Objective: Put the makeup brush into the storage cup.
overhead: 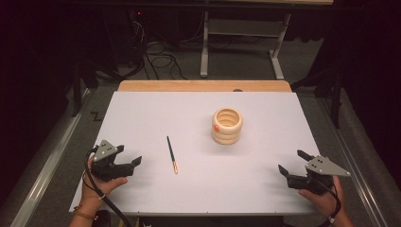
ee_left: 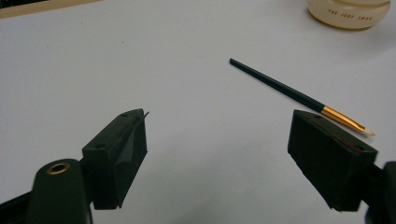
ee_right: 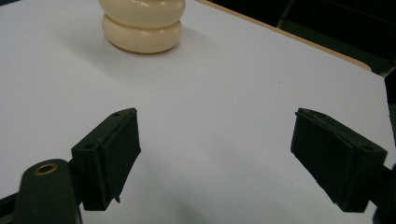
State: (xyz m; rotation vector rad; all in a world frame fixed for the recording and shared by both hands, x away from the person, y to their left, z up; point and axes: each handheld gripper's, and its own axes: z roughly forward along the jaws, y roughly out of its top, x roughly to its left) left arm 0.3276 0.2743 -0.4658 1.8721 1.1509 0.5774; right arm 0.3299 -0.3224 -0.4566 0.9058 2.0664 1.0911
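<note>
Both tools sat low at the near edge of the desk (overhead: 142,123), matte black blocky jaws spread wide with nothing in them. Left tool (overhead: 128,156) had a thin dark brush (ee_left: 299,95) just ahead of it and a bit to its right, gold ferrule and pale tip pointing back toward the person. Right tool (overhead: 292,162) was well apart from everything. Farther off between them stood a glossy cream pot (overhead: 227,126) shaped like stacked rings. Small lettering on it was too blurry to read.
</note>
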